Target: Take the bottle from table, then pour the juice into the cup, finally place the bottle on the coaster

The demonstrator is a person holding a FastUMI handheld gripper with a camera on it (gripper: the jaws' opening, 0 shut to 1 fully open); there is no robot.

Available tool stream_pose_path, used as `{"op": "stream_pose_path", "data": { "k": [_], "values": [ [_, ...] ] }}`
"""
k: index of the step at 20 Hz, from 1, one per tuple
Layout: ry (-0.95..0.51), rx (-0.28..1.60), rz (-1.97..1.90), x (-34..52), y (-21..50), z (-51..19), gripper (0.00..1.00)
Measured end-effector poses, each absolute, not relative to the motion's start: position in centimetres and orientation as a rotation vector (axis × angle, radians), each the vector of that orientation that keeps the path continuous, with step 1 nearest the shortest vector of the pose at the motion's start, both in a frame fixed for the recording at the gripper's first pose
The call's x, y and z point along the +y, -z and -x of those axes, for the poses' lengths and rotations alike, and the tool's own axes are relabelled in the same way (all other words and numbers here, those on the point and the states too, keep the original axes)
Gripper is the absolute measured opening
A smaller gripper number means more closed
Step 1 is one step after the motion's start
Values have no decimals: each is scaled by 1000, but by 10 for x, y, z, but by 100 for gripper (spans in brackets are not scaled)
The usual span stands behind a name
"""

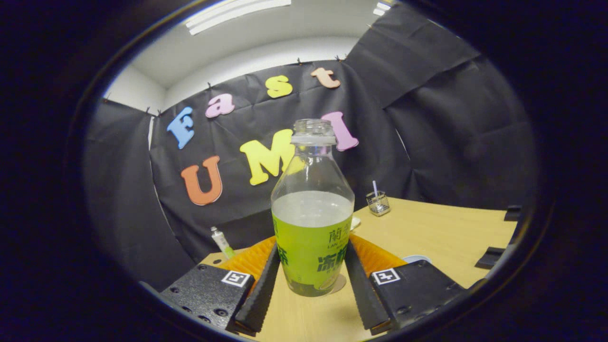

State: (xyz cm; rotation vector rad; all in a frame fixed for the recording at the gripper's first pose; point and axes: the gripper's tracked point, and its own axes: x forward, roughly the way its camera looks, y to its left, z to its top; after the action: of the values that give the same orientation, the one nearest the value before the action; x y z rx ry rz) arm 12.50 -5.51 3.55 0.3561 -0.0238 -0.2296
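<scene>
Right then, the bottle [312, 223] stood upright between the fingers of the gripper [311, 273], cap off, its mouth open at the top. The two fingers flanked its lower body, one at each side of the green label, and from this angle they looked to be touching or all but touching the plastic. Whether they were truly pressing I could not tell; the base seemed to sit on the table [427, 232], with a faint round shadow or mark under it, so by my reading this was either the grab at the start or the set-down at the end.

The low hold made sense: gripping around the wide, labelled belly keeps the weight steady between the pads, and leaves the neck free for tipping. The liquid reached roughly halfway up, flat and level, which said the bottle was standing straight and not swinging.

Beyond the right finger a pale rim [417, 259] peeked out, perhaps the cup or the coaster; too little of it was seen to say which. Just behind the bottle a small pale disc [355, 222] lay on the table, also hard to name. Well back stood a little wire holder [378, 203] with a stick in it, and off past the left finger a small tube [222, 242] leaned by the table's edge, both clear of any pouring path.

With no cap on, any jerk on the lift could slop juice out.
</scene>
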Motion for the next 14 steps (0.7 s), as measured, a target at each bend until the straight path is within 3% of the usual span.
{"op": "stream_pose_path", "data": {
  "k": [14],
  "values": [
    [264,169,-61,-45,-4,-222,79]
  ]
}}
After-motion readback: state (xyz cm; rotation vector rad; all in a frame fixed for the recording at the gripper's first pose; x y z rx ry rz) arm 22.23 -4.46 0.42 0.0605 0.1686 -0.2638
